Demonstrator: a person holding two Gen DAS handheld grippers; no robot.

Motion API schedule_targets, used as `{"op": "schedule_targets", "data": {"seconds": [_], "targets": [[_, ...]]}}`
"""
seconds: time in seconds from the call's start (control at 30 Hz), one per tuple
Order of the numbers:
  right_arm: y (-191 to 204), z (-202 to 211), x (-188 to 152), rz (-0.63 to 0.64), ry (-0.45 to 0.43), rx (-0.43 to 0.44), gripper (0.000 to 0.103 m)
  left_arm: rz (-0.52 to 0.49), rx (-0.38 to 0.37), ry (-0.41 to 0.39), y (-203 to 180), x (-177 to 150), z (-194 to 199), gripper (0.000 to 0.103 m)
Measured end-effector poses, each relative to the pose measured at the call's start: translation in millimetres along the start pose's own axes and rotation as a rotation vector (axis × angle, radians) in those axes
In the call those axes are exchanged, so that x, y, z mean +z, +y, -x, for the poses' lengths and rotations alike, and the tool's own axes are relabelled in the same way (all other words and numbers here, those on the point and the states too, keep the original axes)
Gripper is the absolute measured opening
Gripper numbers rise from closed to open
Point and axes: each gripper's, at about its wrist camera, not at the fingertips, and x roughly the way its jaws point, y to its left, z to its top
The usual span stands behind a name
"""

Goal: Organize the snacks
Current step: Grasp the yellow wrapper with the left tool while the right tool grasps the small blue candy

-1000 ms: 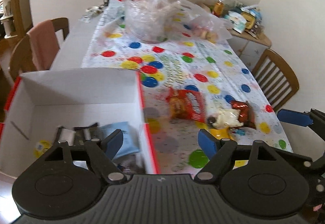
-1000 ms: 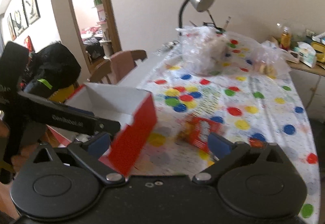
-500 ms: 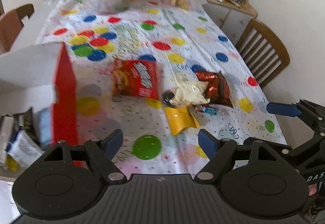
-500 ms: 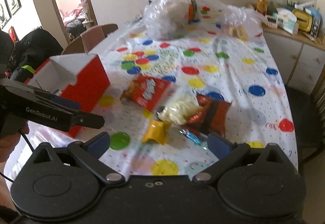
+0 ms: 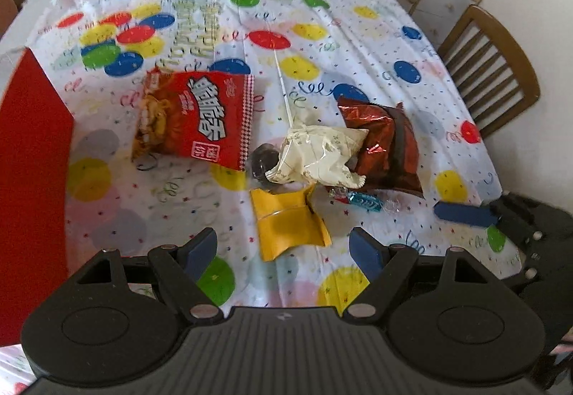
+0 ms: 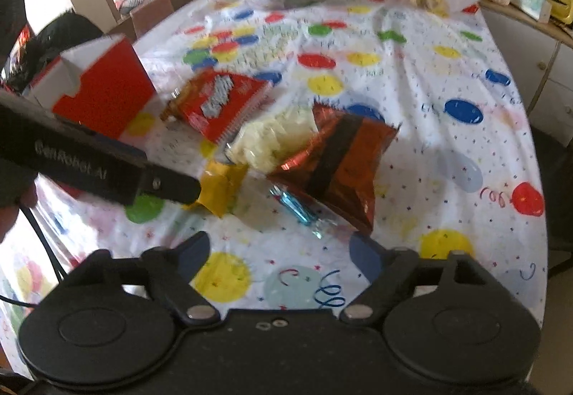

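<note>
Cream packet point(image 5: 318, 151) hides part of the foil bag point(image 5: 388, 144).

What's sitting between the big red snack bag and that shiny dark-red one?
A cream-coloured packet lies between the red snack bag and the shiny dark-red bag, overlapping the dark-red bag's edge. Both wrist views show it, the left one most sharply.

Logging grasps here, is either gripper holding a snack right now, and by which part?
Nothing is held. The left gripper and right gripper are both open and empty.
</note>
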Motion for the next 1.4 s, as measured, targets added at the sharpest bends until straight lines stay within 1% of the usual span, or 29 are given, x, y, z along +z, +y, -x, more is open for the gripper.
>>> {"op": "schedule_targets", "data": {"seconds": [0.07, 0.13, 0.17, 0.23, 0.33, 0.4, 0.5, 0.53, 0.63, 0.67, 0.7, 0.73, 0.77, 0.8, 0.87, 0.9, 0.93, 0.97, 1.0, 1.1, 1.3, 1.4], "targets": [[-3.1, -8.5, -0.8, 0.016, 0.02, 0.001, 0.073, 0.029, 0.004, 0.022, -0.8, 3.9, -9.8, 0.081], [-4.8, -14.2, -0.4, 0.031, 0.027, -0.006, 0.071, 0.053, 0.01, 0.04, -0.9, 7.0, -17.7, 0.081], [-5.6, -16.3, 0.5, 0.034, 0.029, -0.001, 0.068, 0.06, 0.013, 0.045, -0.8, 8.3, -20.8, 0.081], [-5.7, -20.0, 3.2, 0.039, 0.031, 0.001, 0.067, 0.072, 0.023, 0.056, -0.3, 10.5, -26.4, 0.081], [-0.9, -23.9, 7.9, 0.073, 0.024, 0.0, 0.061, 0.104, 0.033, 0.082, 2.7, 13.2, -34.8, 0.081], [2.0, -26.6, 9.9, 0.096, 0.023, -0.006, 0.055, 0.126, 0.028, 0.105, 5.6, 14.7, -40.0, 0.081], [4.4, -31.3, 12.6, 0.113, 0.025, -0.01, 0.047, 0.126, 0.041, 0.12, 4.7, 14.8, -45.8, 0.081], [5.5, -32.6, 12.9, 0.122, 0.026, -0.015, 0.047, 0.124, 0.045, 0.121, 3.9, 14.9, -47.0, 0.081], [7.7, -37.3, 13.9, 0.133, 0.032, -0.026, 0.038, 0.111, 0.054, 0.119, 0.1, 15.0, -48.5, 0.08], [8.5, -38.7, 14.1, 0.136, 0.034, -0.027, 0.033, 0.109, 0.057, 0.118, -1.0, 15.5, -49.0, 0.08], [9.7, -39.3, 13.8, 0.142, 0.031, -0.035, 0.031, 0.107, 0.058, 0.117, -1.8, 15.7, -49.4, 0.078], [11.1, -39.6, 13.6, 0.149, 0.029, -0.043, 0.03, 0.101, 0.065, 0.112, -3.3, 15.6, -49.1, 0.074], [12.4, -39.9, 13.2, 0.157, 0.027, -0.054, 0.025, 0.093, 0.071, 0.11, -4.5, 15.8, -48.9, 0.072], [13.3, -40.3, 13.1, 0.161, 0.025, -0.062, 0.018, 0.081, 0.078, 0.109, -6.2, 15.7, -48.9, 0.07], [12.9, -40.5, 13.3, 0.159, 0.023, -0.074, 0.014, 0.066, 0.083, 0.101, -8.3, 15.5, -48.2, 0.061], [12.0, -40.1, 13.3, 0.153, 0.021, -0.074, 0.011, 0.063, 0.083, 0.099, -8.3, 15.5, -47.5, 0.055], [11.4, -39.4, 12.8, 0.145, 0.02, -0.073, 0.01, 0.062, 0.082, 0.096, -8.0, 15.4, -46.9, 0.051], [11.3, -39.0, 12.2, 0.143, 0.019, -0.076, 0.002, 0.066, 0.076, 0.093, -6.9, 15.0, -46.2, 0.049], [11.7, -39.0, 11.3, 0.14, 0.019, -0.081, 0.0, 0.071, 0.078, 0.088, -5.4, 14.2, -45.3, 0.045], [8.9, -36.2, 8.5, 0.111, 0.011, -0.082, 0.0, 0.076, 0.066, 0.076, -1.4, 11.2, -42.1, 0.04], [11.4, -22.6, -0.7, 0.096, -0.008, -0.058, 0.0, 0.099, 0.034, 0.063, 10.8, 2.2, -30.6, 0.038], [16.5, -16.7, -3.7, 0.114, -0.011, -0.042, 0.002, 0.108, 0.024, 0.059, 18.6, -3.3, -22.3, 0.038]]}}
